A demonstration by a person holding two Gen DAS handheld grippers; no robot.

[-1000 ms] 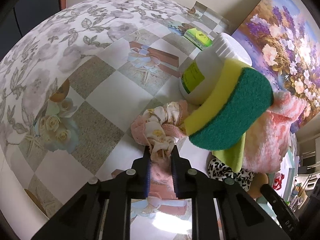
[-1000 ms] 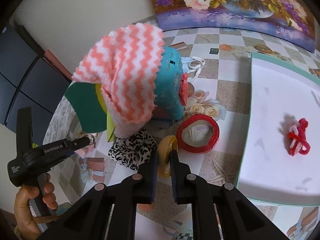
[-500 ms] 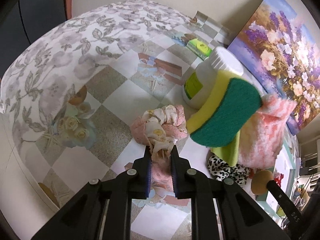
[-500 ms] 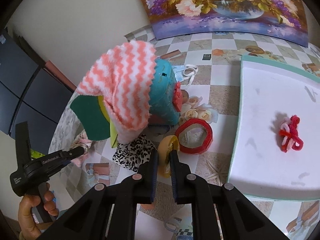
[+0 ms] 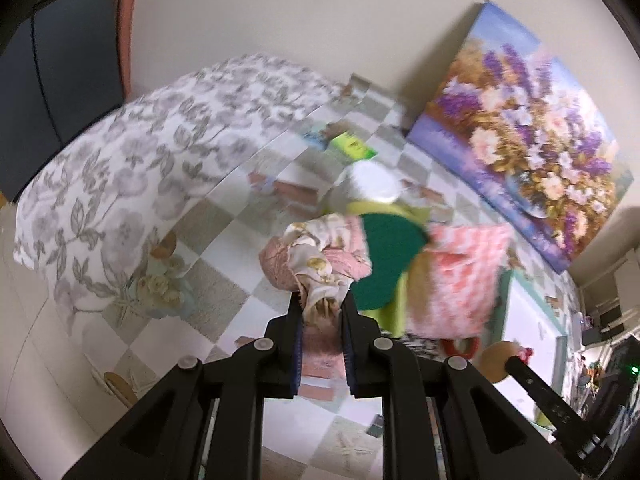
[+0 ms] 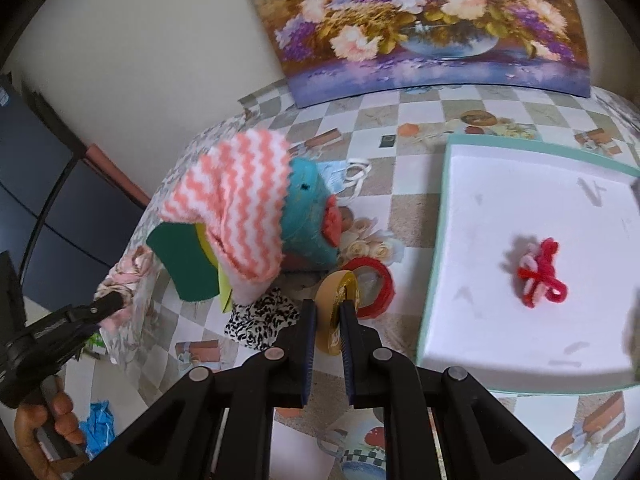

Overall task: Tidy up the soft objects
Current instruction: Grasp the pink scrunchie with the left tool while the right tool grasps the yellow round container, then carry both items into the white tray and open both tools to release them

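My left gripper [image 5: 322,304] is shut on a pink floral scrunchie [image 5: 316,256], which hangs above the checked tablecloth. Just to its right stand a green-and-yellow sponge [image 5: 384,256] and a pink zigzag cloth [image 5: 460,276]. My right gripper [image 6: 329,312] is shut on a tan tape roll [image 6: 336,300], held just off the table. In the right wrist view the left gripper [image 6: 108,300] shows at the left with the scrunchie [image 6: 128,268]. A white tray [image 6: 436,240] with a teal rim lies to the right and holds a red yarn knot [image 6: 540,276].
A red ring [image 6: 380,288] and a leopard-print scrunchie [image 6: 264,316] lie under the right gripper. The zigzag cloth [image 6: 240,204] drapes over a teal object [image 6: 308,216]. A white bottle [image 5: 368,186], a green packet [image 5: 352,146] and a flower painting [image 5: 520,128] stand behind.
The left gripper has risen and lifted the floral scrunchie off the table. The right gripper has risen a little with the tan roll still in it.
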